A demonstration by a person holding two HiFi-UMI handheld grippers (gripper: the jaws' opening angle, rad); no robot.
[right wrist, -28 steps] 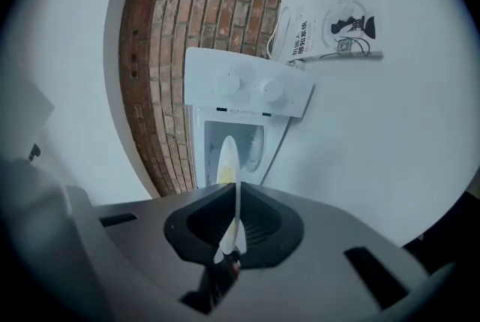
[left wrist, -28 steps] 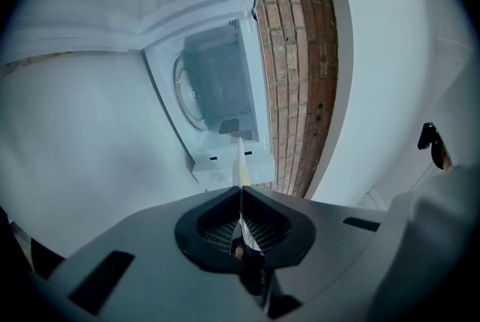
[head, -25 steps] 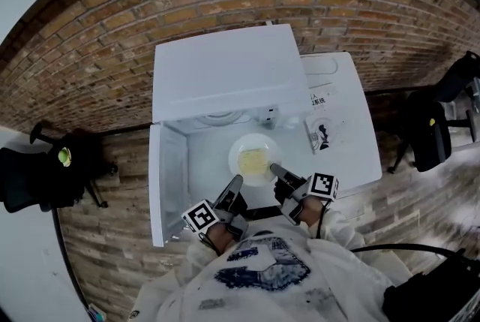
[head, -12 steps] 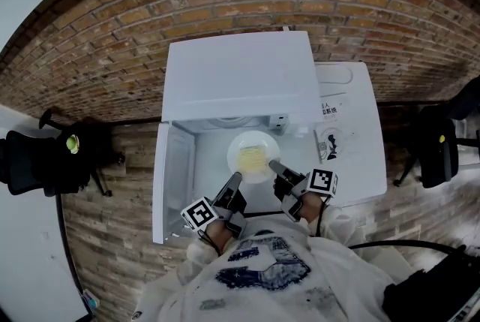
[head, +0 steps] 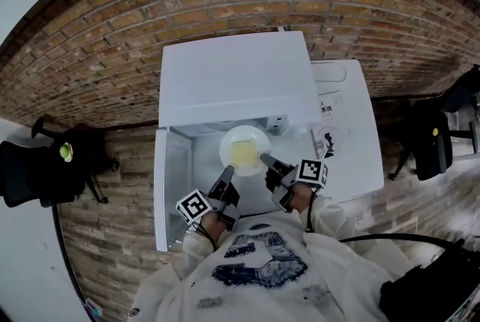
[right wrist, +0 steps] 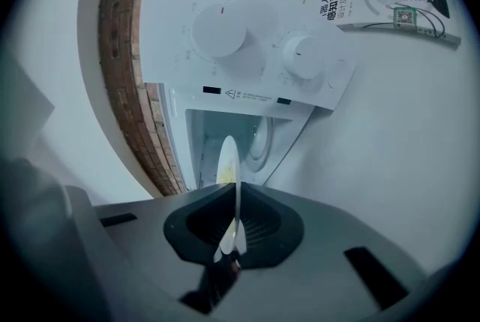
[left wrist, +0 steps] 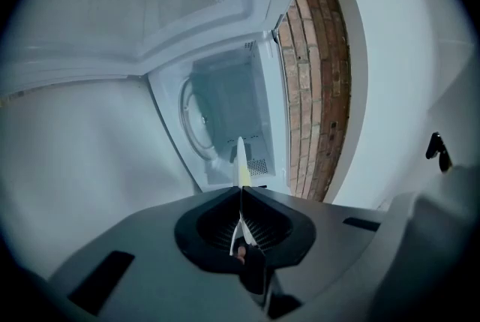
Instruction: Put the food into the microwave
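Note:
A white plate (head: 244,150) with yellow food is held level at the mouth of the open white microwave (head: 236,76), its far rim just under the top's front edge. My left gripper (head: 226,176) is shut on the plate's near-left rim and my right gripper (head: 265,161) on its near-right rim. In the left gripper view the plate (left wrist: 240,161) shows edge-on between the closed jaws of the gripper (left wrist: 241,189), with the glass turntable (left wrist: 196,118) beyond. In the right gripper view the plate (right wrist: 227,159) is likewise pinched by the gripper (right wrist: 237,189), below the two dials (right wrist: 217,31).
The microwave door (head: 171,185) stands swung open at the left. A booklet (head: 328,136) lies on the white cabinet (head: 356,163) to the right. Brick wall runs behind. Black chairs stand at the far left (head: 45,170) and far right (head: 427,136).
Both grippers have carried the plate forward towards the microwave cavity; its far rim now reaches under the front edge of the top.

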